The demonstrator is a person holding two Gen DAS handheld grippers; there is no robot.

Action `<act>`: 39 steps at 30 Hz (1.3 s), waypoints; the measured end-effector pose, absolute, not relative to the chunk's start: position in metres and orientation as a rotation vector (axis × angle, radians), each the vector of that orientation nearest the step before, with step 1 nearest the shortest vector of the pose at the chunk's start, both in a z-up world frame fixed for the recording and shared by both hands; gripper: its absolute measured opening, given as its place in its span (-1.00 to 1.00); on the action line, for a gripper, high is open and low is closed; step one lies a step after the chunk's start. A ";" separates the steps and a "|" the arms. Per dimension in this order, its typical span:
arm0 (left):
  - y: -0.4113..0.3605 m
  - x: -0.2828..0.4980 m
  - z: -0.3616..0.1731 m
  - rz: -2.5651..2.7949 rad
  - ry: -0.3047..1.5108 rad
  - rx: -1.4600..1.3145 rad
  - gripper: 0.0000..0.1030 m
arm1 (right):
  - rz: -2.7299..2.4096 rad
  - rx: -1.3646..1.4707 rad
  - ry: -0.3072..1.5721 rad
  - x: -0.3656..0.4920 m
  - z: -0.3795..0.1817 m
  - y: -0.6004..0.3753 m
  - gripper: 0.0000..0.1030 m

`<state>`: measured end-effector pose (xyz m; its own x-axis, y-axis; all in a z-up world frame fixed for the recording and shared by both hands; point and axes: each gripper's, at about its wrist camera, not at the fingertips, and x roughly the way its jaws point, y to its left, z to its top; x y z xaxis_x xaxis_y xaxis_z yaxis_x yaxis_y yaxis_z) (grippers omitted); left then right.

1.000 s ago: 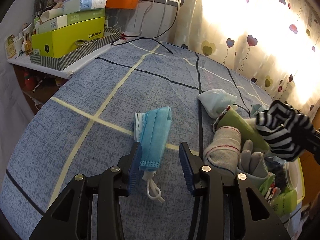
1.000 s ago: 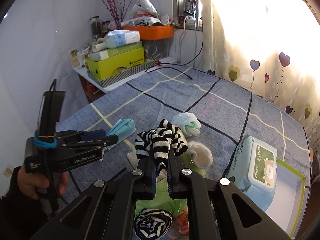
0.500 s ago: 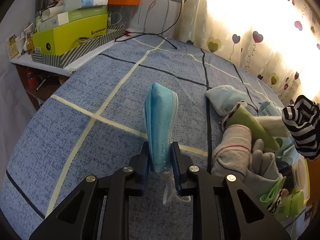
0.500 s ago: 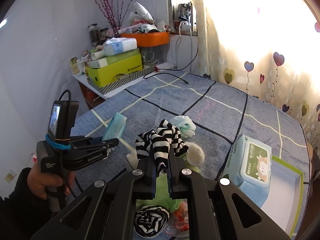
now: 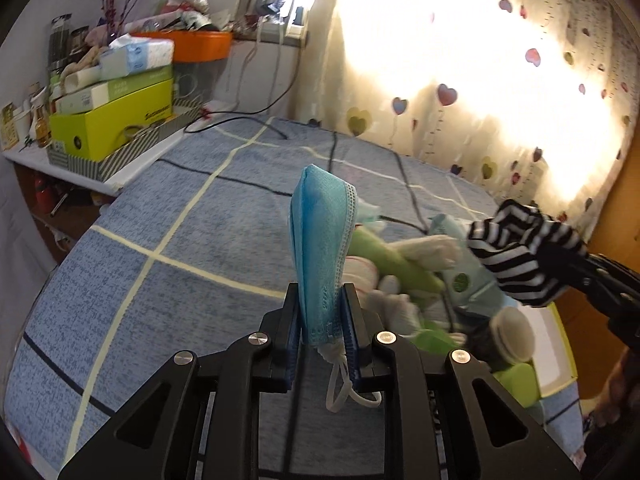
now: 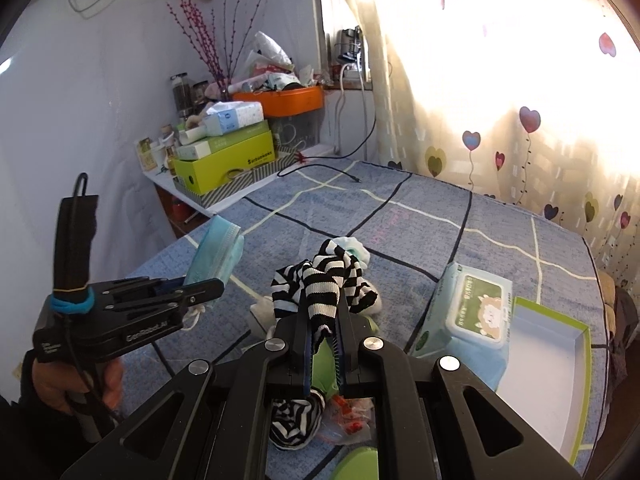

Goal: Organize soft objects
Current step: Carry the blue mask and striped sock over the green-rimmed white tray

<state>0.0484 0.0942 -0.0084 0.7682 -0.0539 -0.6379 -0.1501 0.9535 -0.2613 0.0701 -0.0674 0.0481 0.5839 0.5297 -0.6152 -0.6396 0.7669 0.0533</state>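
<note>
Two claws loaded, as I see it. Left claw [image 5: 323,320] pinching folded pale-blue pleated face mask [image 5: 320,240]; mask stands upright above pads, lifted off blue checked bedspread [image 5: 168,216], white ear loop dangling below. Right claw [image 6: 323,344] pressed tight on black-and-white striped knit sock [image 6: 324,280], held above heap of soft items [image 5: 400,264] beneath claw.

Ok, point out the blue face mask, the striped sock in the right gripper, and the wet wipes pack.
blue face mask [image 5: 320,248], left wrist view, on its folded blue body above the pads.
striped sock [image 6: 320,280], right wrist view, on the bunched fabric above the pads.
wet wipes pack [image 6: 478,304], right wrist view, on its green lid label.
</note>
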 end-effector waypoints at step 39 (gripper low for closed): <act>-0.118 0.110 0.026 -0.301 0.772 -0.092 -0.61 | 0.348 0.083 0.677 0.088 0.025 -0.279 -0.84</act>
<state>0.1096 -0.1180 0.0258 0.6763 -0.3006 -0.6725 0.2333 0.9534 -0.1915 0.0882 -0.2791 0.0254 0.7240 0.3416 -0.5993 -0.2881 0.9391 0.1872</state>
